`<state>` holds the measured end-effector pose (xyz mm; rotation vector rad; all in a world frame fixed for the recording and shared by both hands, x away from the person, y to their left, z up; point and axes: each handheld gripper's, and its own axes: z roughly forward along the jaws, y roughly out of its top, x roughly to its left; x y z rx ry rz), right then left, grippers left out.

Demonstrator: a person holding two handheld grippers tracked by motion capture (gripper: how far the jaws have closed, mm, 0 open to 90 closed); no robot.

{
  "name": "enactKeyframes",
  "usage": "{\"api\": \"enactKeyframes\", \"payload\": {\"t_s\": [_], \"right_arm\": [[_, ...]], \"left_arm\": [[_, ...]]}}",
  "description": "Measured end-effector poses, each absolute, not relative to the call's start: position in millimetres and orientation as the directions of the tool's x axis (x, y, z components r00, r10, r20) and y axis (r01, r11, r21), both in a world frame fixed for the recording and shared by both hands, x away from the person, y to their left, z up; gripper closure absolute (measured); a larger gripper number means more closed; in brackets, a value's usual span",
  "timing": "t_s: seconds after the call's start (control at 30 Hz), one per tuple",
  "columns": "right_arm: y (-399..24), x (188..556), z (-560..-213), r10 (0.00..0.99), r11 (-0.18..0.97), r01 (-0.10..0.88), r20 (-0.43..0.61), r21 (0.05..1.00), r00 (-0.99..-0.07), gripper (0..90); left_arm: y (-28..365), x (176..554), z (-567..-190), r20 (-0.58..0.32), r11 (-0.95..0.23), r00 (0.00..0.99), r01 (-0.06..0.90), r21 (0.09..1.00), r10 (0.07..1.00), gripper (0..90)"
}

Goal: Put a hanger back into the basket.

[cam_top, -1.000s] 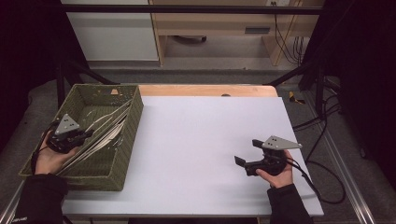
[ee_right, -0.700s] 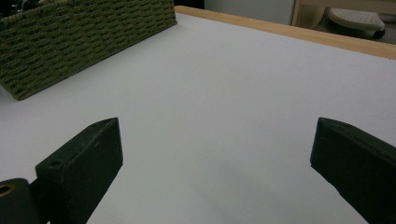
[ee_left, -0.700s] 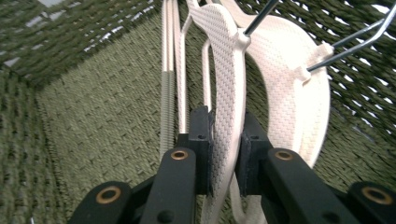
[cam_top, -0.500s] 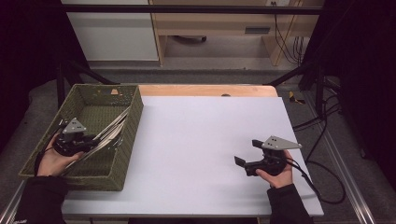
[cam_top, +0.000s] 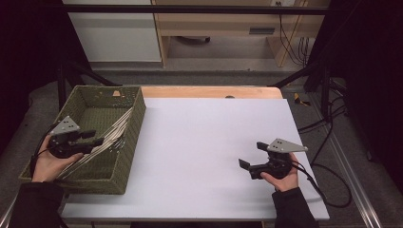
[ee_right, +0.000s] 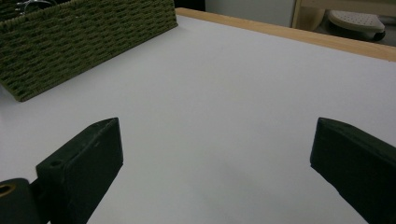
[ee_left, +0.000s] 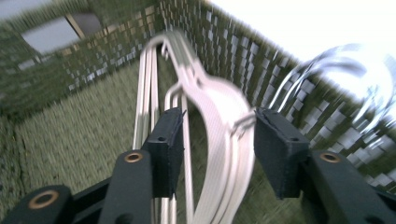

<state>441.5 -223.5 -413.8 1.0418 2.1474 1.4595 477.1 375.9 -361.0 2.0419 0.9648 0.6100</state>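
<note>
- Looking for brands, labels or writing, we find none we can read on the basket (cam_top: 124, 156), the hangers or the grippers.
- We see a green woven basket at the left end of the white surface (cam_top: 199, 156), its long axis running from the near edge toward the far edge.
- Pale hangers (cam_top: 111, 135) lie bundled inside the basket, their long axis running diagonally from the near left corner up to the right wall.
- In the left gripper view the hangers' (ee_left: 219, 140) shoulders curve across the frame, and blurred metal hooks (ee_left: 336, 70) arc over the basket wall (ee_left: 261, 56) toward the surface.
- Our left gripper (cam_top: 97, 141) sits over the basket, held in the left hand (cam_top: 50, 161), pointing right toward the hangers.
- In its own view the left gripper (ee_left: 217, 140) has its fingers (ee_left: 166, 149) partly apart with the hanger bundle between them; we cannot tell whether the pads touch it.
- Our right gripper (cam_top: 247, 168) rests low over the bare surface near the right front, held in the right hand (cam_top: 283, 178), pointing left.
- Its fingers (ee_right: 79, 168) stand wide apart, holding nothing, with the basket (ee_right: 70, 46) well away at upper left.
</note>
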Motion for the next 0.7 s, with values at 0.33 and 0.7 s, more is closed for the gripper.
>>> {"api": "enactKeyframes", "payload": {"t_s": [0.33,0.7], "right_arm": [[-228,439,-409,0.731,0.184,0.362,0.119,0.914,-0.672,2.9],[-233,434,-404,0.732,0.169,0.344,0.116,0.924,-0.671,2.3]], "left_arm": [[331,450,-334,0.066,-0.296,0.619,0.277,0.914,0.783,19.1],[272,430,-348,-0.015,-0.193,0.671,0.235,0.953,0.741,6.7]]}}
